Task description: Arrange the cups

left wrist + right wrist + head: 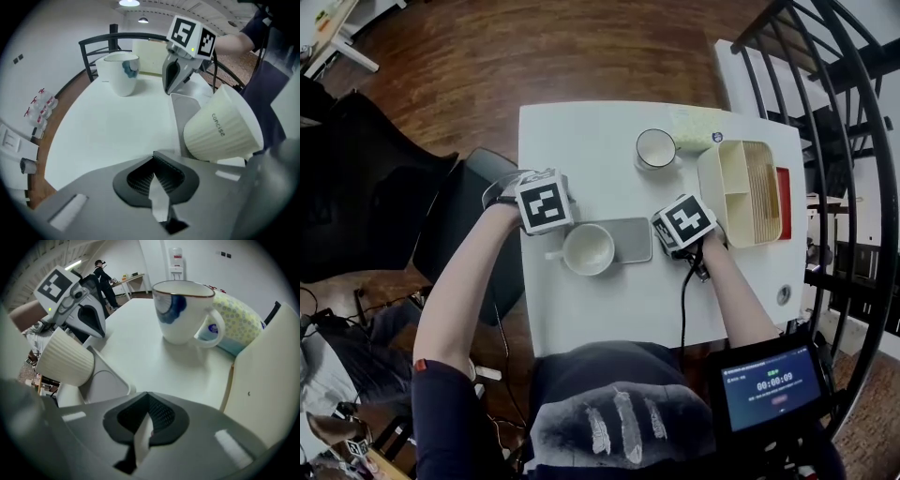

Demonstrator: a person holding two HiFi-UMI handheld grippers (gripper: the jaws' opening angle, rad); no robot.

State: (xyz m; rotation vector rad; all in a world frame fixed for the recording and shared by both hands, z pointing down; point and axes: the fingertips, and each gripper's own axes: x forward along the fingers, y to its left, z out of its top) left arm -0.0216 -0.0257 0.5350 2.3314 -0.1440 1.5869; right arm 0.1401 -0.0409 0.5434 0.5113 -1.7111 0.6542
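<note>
A cream ribbed cup stands on the left end of a flat grey tray, its handle pointing left. My left gripper hangs just left of it, above the handle; its jaws are shut with no cup part between them, and the cup lies to their right. My right gripper is at the tray's right end, shut and empty. A white mug with a blue mark stands further back on the table.
A cream divided organiser sits at the table's right side, close to my right gripper. A yellow dotted packet lies behind the mug. A black chair stands at the table's left edge and a black railing runs along the right.
</note>
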